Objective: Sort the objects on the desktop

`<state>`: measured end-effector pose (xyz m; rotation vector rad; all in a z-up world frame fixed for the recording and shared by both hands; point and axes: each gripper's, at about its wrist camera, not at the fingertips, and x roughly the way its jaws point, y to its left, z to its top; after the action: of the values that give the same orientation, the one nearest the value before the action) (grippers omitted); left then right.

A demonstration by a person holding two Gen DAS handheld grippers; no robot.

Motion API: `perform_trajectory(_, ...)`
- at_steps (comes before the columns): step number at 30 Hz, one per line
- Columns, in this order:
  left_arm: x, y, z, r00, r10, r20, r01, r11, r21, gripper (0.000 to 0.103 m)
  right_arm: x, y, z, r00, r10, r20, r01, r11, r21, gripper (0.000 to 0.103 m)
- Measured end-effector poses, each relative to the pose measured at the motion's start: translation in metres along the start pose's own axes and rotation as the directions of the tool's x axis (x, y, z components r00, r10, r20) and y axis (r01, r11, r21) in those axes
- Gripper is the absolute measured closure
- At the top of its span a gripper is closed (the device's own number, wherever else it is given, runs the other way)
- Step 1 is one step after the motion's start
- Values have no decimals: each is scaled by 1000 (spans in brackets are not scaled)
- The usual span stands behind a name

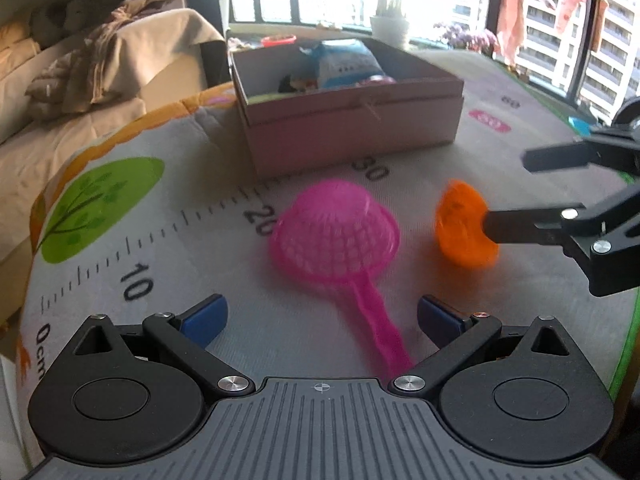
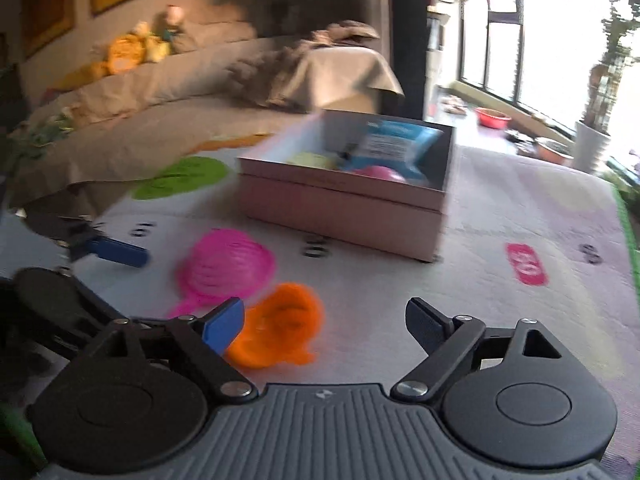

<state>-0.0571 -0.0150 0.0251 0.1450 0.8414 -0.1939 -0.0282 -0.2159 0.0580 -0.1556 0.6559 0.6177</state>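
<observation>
A pink toy strainer (image 1: 338, 228) lies dome-up on the printed mat, its handle (image 1: 380, 336) running back between the fingers of my open left gripper (image 1: 320, 318). An orange toy piece (image 1: 464, 226) lies to its right. My right gripper (image 1: 508, 192) comes in from the right, open, its lower finger (image 1: 520, 227) at the orange piece. In the right wrist view the orange piece (image 2: 282, 324) sits just ahead of the left fingertip of the open right gripper (image 2: 324, 326), with the pink strainer (image 2: 230, 268) beyond it.
A pink open box (image 1: 352, 128) holding a blue packet (image 1: 344, 62) and small items stands behind the toys; it also shows in the right wrist view (image 2: 344, 204). A covered sofa (image 1: 60, 92) lies left of the mat. Windows and a potted plant (image 1: 390, 20) are behind.
</observation>
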Motion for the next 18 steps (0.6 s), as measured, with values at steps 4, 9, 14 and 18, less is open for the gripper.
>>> perform_trajectory(4,-7,1,-9,1000,0,-11,0,999,32,0,10,17,3,999,39,-15,-40,999,-27,14)
perform_trajectory(9,-11,6,-13,1000,15,-21,-14,999,38,0,25,20,0,997,57,-47,-58,998,-16,18)
perform_trajectory(14,-7,3,-2,1000,17,-8,-17,999,42,0,32,10,-3,996,23,-84,-22,1000,15,48)
perform_trajectory(18,4,-1,18,1000,-16,15,16,1000,13,0,27,-4,-6,994,-43,-104,47,998,36,48)
